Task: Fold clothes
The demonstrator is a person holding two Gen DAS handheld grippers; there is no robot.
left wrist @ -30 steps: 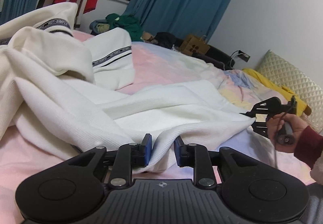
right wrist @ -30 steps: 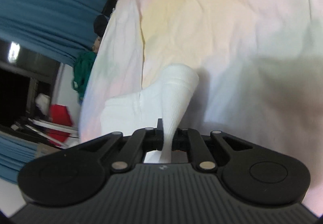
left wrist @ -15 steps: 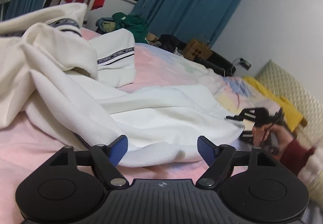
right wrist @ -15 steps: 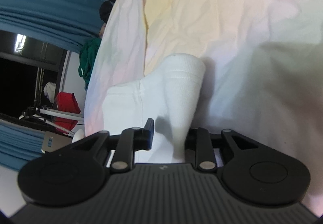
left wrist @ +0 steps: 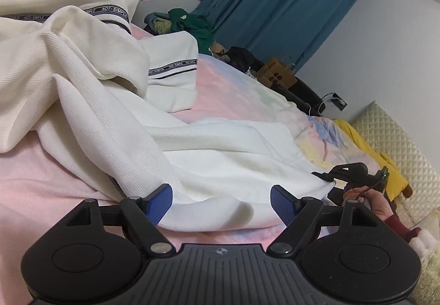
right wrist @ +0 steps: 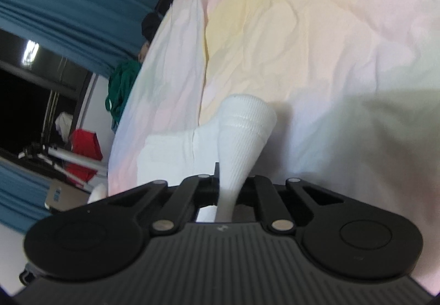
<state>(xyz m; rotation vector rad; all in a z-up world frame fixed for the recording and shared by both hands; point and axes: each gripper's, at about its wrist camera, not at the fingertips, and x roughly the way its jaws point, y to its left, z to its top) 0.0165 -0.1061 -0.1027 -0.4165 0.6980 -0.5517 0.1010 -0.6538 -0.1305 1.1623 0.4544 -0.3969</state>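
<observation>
A white ribbed garment (left wrist: 209, 161) lies crumpled on the pastel bed sheet (left wrist: 236, 95). A cream garment with a dark lettered band (left wrist: 68, 57) is heaped at the left. My left gripper (left wrist: 221, 201) is open, its blue pads either side of the white garment's near hem, not gripping it. My right gripper (right wrist: 229, 186) is shut on the white garment's ribbed cuff (right wrist: 244, 134), pinching it into a narrow fold above the sheet (right wrist: 316, 43). The right gripper also shows in the left wrist view (left wrist: 349, 175), at the garment's right end.
Blue curtains (left wrist: 277, 16) hang at the back. A pile of green and dark clothes (left wrist: 192, 27) and a cardboard box (left wrist: 277, 76) sit beyond the bed's far edge. A yellow cloth (left wrist: 385, 161) and a quilted headboard (left wrist: 396, 139) are at the right.
My left gripper opened and let go of the white hem, then drew back a little. My right gripper loosened on the cuff half a second ago and has shut on it again.
</observation>
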